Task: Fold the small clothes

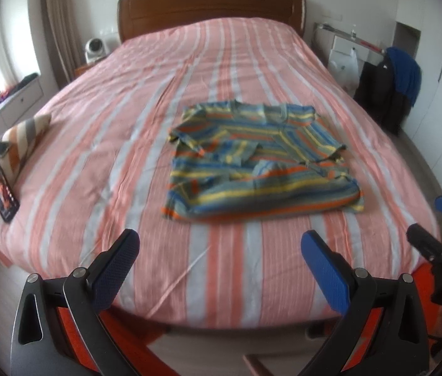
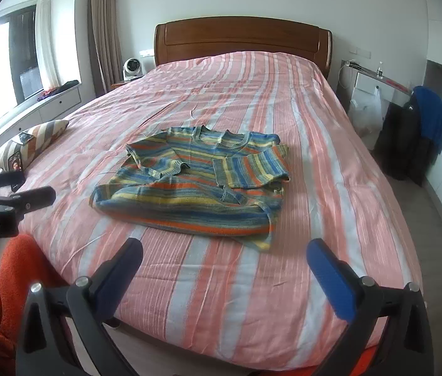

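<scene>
A small striped knit sweater (image 1: 258,163), blue, yellow and orange, lies on the bed with both sleeves folded in over its front; it also shows in the right wrist view (image 2: 195,185). My left gripper (image 1: 221,244) is open and empty, held above the foot of the bed, short of the sweater's hem. My right gripper (image 2: 224,250) is open and empty, also short of the hem. The right gripper shows at the right edge of the left wrist view (image 1: 434,225), and the left gripper at the left edge of the right wrist view (image 2: 23,188).
The bed has a pink and white striped cover (image 2: 283,100) and a wooden headboard (image 2: 242,37). A striped cushion (image 1: 17,144) with a phone (image 1: 3,195) against it lies at the bed's left edge. Dark and blue clothes (image 2: 418,131) hang on the right.
</scene>
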Demonstrator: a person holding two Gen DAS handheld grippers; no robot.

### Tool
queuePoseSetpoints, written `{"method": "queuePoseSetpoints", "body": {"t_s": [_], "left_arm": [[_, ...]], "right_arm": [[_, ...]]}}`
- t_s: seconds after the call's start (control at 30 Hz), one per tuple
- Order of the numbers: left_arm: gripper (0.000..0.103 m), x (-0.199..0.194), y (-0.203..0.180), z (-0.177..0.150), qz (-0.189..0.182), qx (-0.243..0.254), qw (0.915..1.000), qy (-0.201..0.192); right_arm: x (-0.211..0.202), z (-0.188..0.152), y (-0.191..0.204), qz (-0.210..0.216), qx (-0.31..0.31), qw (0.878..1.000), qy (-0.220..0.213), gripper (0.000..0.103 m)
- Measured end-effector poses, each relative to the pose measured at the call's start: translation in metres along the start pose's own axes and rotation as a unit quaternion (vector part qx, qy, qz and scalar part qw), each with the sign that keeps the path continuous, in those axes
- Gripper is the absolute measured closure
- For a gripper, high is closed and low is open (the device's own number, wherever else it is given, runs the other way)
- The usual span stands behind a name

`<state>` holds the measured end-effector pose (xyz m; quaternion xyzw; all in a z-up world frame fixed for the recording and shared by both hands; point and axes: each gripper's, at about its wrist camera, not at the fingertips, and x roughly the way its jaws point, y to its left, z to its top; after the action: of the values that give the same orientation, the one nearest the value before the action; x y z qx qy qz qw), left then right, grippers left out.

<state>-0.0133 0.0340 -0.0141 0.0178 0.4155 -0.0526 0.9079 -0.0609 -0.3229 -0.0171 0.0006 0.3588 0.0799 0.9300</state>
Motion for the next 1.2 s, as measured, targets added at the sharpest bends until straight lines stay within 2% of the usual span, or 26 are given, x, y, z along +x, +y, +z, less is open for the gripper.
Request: {"method": "queuePoseSetpoints", "body": {"t_s": [0.13,0.83,1.2], "left_arm": [[0.0,0.003,-0.001,-0.003,0.016,0.007,0.9999,-0.001],[0.0,0.0,0.0,-0.005,0.01,0.009,0.9999,-0.007],[0.0,0.006,0.0,-0.008,0.018,0.01,0.9997,0.01]], "right_arm": [[-0.002,-0.001,0.004,0.008,-0.008,1.0,-0.006,0.0],[-0.001,-0.005,0.01,0.013,-0.007,1.0,-0.016,0.0],[-0.002,-0.004,0.007,0.009,-0.004,1.0,-0.012,0.0]]}}
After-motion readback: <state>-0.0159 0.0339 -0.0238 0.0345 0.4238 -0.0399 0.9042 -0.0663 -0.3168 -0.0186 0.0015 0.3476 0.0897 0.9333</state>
